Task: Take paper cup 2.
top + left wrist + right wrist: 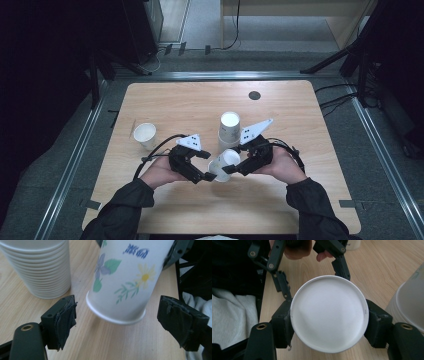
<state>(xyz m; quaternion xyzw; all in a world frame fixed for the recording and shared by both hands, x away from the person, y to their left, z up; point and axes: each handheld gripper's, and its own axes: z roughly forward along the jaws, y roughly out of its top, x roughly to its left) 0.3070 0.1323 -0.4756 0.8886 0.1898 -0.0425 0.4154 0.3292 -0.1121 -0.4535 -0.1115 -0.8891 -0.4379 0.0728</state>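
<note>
A flower-printed paper cup (223, 165) lies tilted above the wooden table (190, 100), between my two grippers. My right gripper (233, 160) is shut on it. In the right gripper view its jaws (329, 320) press both sides of the cup's white round end (328, 312). My left gripper (209, 166) stands open at the cup's other end. In the left gripper view the pads (66, 317) flank the cup's rolled rim (112, 317) with gaps on either side. The cup's print (125, 272) appears upside down there.
A tall stack of white paper cups (229, 131) stands just behind the grippers, close to the held cup (37, 267) (409, 305). A single white cup (145, 135) stands at the left. A small black disc (254, 95) sits near the far edge.
</note>
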